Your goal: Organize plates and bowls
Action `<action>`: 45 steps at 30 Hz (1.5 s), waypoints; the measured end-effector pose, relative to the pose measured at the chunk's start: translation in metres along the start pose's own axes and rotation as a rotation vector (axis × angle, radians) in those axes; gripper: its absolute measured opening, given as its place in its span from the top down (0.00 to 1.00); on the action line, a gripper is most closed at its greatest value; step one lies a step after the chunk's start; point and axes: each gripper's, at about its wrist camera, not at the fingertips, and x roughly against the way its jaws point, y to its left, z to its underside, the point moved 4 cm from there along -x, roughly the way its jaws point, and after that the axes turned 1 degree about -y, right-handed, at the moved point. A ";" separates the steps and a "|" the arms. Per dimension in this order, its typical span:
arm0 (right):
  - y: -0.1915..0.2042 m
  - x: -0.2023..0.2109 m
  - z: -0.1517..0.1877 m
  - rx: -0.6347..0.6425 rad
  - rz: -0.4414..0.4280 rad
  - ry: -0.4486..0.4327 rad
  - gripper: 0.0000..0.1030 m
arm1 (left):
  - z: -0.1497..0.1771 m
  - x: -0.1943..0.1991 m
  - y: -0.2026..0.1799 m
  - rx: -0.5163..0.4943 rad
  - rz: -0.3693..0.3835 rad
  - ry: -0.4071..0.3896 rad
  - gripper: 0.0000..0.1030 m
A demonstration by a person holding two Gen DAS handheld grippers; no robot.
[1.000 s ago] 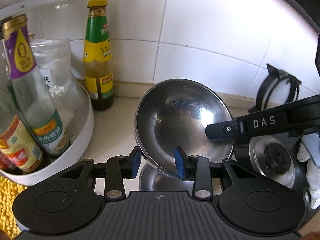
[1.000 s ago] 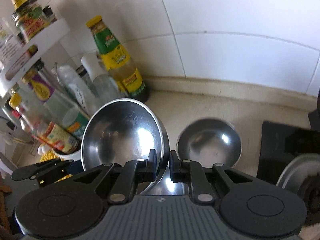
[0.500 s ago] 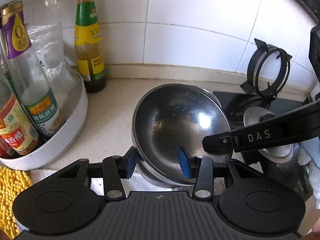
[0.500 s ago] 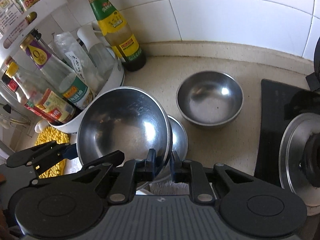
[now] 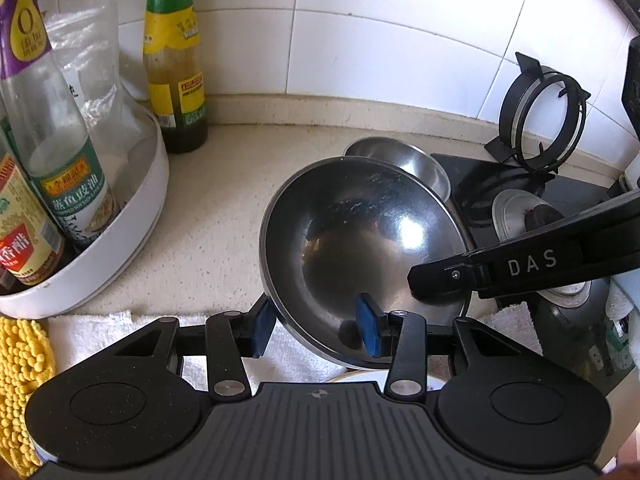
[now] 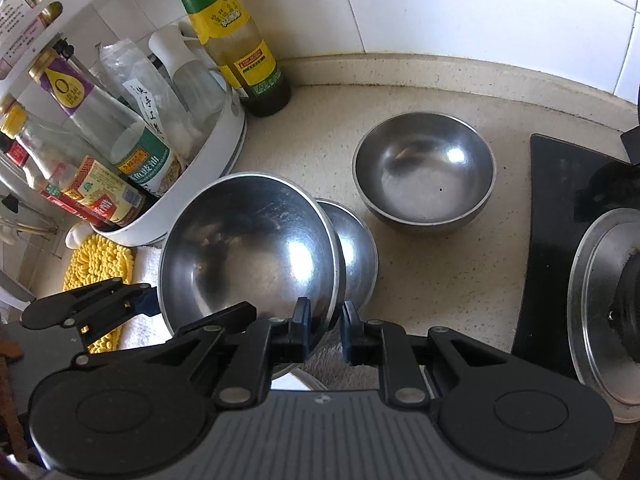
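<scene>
**Three steel bowls by the stove**

Three round shiny steel bowls are on the beige counter (image 6: 440, 280). The big steel bowl (image 6: 248, 248) is tilted, resting in a smaller steel bowl (image 6: 356, 252). The right gripper (image 6: 326, 330) pinches its rim. The left gripper (image 5: 316, 330) has just been opening and stands spread around the opposite rim. The third steel bowl (image 6: 424, 176) stands apart, with free counter around it.

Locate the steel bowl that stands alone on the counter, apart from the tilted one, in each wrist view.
Left wrist: the lone bowl shows only as a rim peeking out behind the tilted bowl, right of centre.
Right wrist: it sits in full view, upright on the counter, right of centre, beyond the tilted bowl.
Shared landmark: the yellow-labelled bottle against the tiled wall.
</scene>
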 end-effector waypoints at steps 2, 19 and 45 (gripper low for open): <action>0.001 -0.002 0.000 0.006 0.003 0.007 0.61 | 0.001 -0.004 0.002 0.006 0.000 0.011 0.53; -0.014 -0.004 -0.012 -0.024 0.022 -0.033 0.50 | -0.010 -0.017 0.021 0.026 -0.025 0.013 0.55; -0.090 0.032 -0.025 -0.194 0.042 -0.159 0.50 | -0.064 -0.029 -0.020 -0.094 -0.018 -0.044 0.46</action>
